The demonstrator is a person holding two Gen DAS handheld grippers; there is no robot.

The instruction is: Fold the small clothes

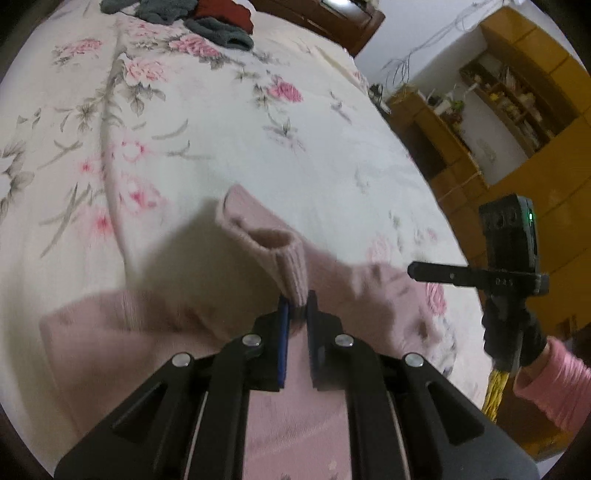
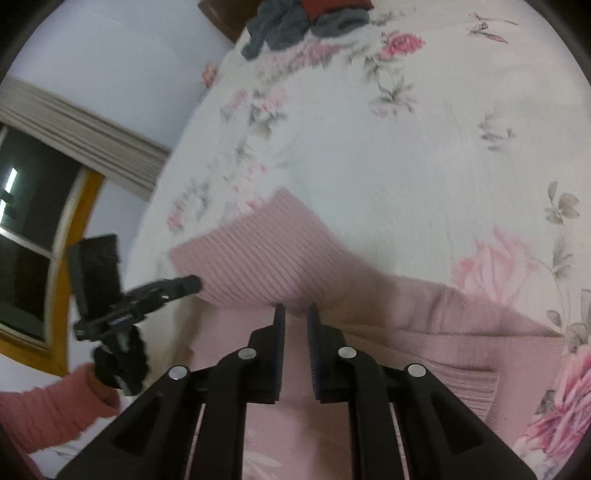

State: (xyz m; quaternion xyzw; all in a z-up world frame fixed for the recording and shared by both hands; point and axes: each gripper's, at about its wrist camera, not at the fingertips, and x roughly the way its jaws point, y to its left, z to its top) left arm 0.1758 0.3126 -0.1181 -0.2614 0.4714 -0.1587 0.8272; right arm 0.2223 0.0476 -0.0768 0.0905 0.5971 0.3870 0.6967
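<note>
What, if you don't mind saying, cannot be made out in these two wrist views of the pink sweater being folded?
- Right gripper: in its own view the tips sit over the pink sweater; whether they pinch fabric is unclear.
- Sweater's near part: covered by the left gripper body, left view.
- Dark clothes pile: cut off by the top edge, blurred.

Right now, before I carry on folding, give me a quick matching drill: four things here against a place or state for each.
Things:
1. left tongs
2. pink sweater
3. grey and red clothes
4. yellow shelving

Place or state:
A. piled at the bed's far end
B. beside the bed, against the wall
C. shut on a ribbed cuff
D. spread on the floral bedspread

Pairs: 1-C, 2-D, 3-A, 4-B
</note>
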